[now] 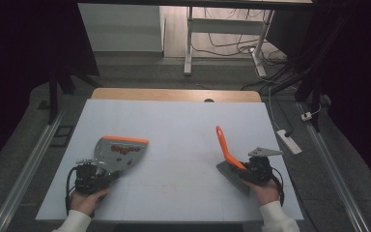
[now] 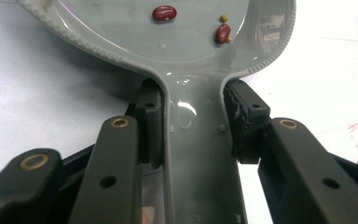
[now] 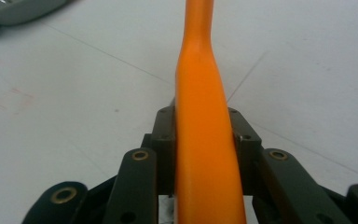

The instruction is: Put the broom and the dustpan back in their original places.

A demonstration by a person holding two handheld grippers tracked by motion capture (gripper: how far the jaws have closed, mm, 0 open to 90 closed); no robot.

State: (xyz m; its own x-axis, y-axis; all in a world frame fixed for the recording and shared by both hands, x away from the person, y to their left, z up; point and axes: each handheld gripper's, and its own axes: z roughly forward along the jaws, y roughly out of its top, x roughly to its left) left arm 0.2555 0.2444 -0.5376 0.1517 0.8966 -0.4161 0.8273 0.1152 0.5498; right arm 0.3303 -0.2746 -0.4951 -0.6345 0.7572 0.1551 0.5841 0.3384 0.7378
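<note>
Sweeping in its closing stage, judged from the beans already gathered in the pan. Near the front edge of the white table [image 1: 174,121], two hands enter from below: the left hand [image 1: 86,199] toward the front-left corner, the right hand [image 1: 265,191] toward the front-right corner, each wrist low and the forearm pointing away from the person. The left gripper [image 2: 193,126] is clamped on the grey handle of the dustpan [image 1: 118,152], its pads pressed against both sides of the neck; the right gripper [image 3: 205,140] is closed around the orange handle of the brush [image 1: 232,164], whose handle rises tilted toward the far edge while the dark bristles rest on the table beside the hand. Farther in, the dustpan lies flat left of centre with its orange lip facing the far edge, and red beans [image 1: 125,150] sit inside it; two beans [image 2: 164,12] lie close to the neck. The tools are well apart. The next move probably calls for keeping the pan level while lifting, so that no bean rolls out.
</note>
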